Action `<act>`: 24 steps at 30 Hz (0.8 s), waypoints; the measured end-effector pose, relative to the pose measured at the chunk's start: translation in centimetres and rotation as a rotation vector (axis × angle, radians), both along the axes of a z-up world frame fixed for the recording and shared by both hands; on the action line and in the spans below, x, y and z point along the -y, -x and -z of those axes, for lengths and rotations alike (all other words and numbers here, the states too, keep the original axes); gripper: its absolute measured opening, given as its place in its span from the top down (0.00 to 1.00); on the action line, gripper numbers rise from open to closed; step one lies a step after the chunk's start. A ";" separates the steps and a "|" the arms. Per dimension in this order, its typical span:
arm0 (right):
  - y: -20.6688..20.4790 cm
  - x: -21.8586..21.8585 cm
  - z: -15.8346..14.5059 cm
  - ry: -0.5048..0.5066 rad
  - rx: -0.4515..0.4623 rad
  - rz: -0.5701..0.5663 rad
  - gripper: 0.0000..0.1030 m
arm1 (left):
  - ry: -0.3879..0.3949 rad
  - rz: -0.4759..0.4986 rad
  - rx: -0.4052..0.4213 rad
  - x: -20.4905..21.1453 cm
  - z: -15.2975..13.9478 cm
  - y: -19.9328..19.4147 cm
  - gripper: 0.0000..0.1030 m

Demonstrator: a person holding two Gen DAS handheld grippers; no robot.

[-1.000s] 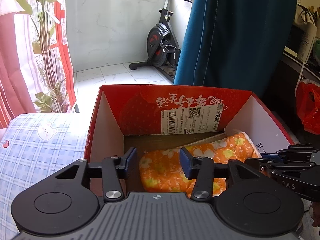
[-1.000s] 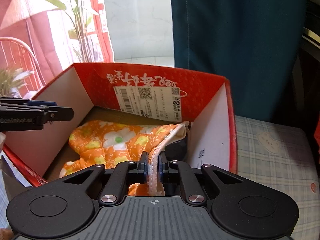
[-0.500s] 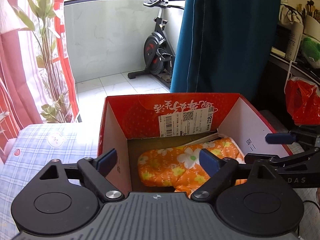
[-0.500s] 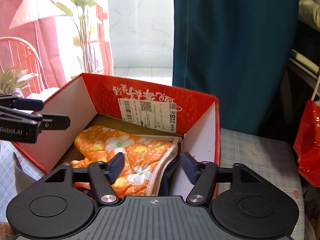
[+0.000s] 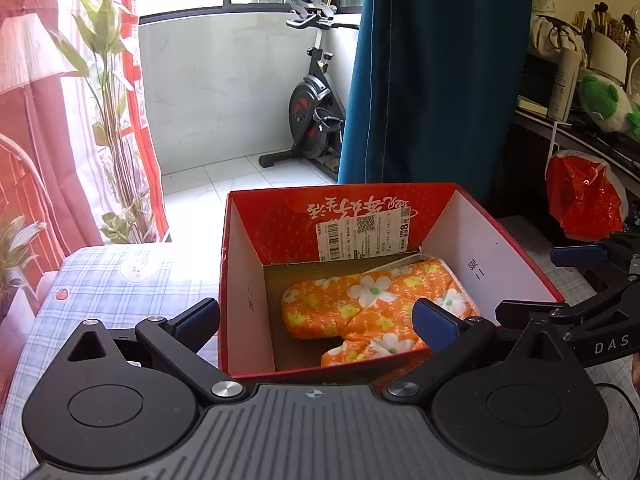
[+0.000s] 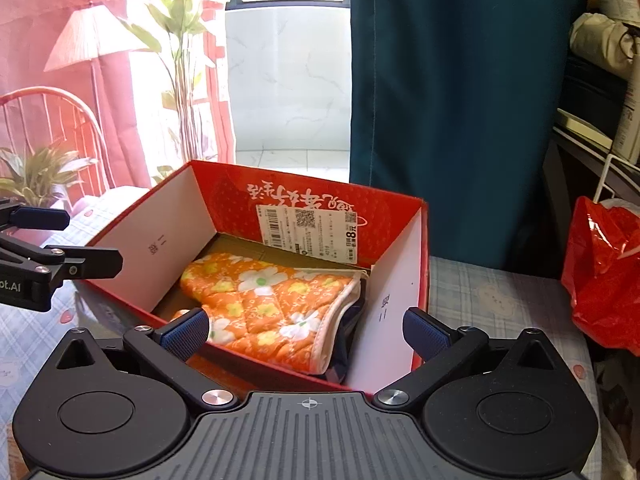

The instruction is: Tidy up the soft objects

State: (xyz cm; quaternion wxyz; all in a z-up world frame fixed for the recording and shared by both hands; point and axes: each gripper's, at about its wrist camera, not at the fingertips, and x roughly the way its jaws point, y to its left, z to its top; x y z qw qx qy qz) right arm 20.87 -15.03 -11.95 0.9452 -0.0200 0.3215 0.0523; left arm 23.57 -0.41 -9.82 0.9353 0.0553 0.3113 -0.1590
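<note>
Flanking the red box [image 5: 240,280], both grippers spread empty; orange mitt [image 5: 372,308] inside, exercise bike [image 5: 316,120] beyond.

Orange mitt [image 6: 272,300] hides dark item beneath; box label [image 6: 308,232] print too small.

Right gripper [image 6: 306,330] has its jaws spread wide, they've just been opening, nothing pinched between them. Below sits the orange flowered mitt [image 6: 272,304], lying flat in the red box [image 6: 316,204] against its right wall. Left gripper [image 6: 52,240] pokes in at the left edge. Red bag [image 6: 604,272] off to the right.
</note>
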 end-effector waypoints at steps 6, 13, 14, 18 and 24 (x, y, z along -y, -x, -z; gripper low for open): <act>2.2 -0.2 -0.5 -0.004 0.039 0.001 0.01 | -0.004 -0.009 0.037 -0.4 -0.8 2.9 0.00; 4.9 -0.1 -0.7 -0.042 0.047 -0.020 0.01 | 0.004 -0.030 0.044 -0.9 -1.0 5.8 0.00; 5.4 0.0 -0.8 -0.047 0.050 -0.024 0.00 | 0.007 -0.030 0.044 -1.1 -1.0 6.5 0.00; 7.7 0.4 -0.7 -0.067 0.061 -0.042 0.00 | 0.006 -0.022 0.040 -1.5 -0.7 8.9 0.00; 11.6 0.3 0.6 -0.078 0.071 -0.076 0.01 | 0.014 0.018 -0.008 -2.1 1.2 12.4 0.00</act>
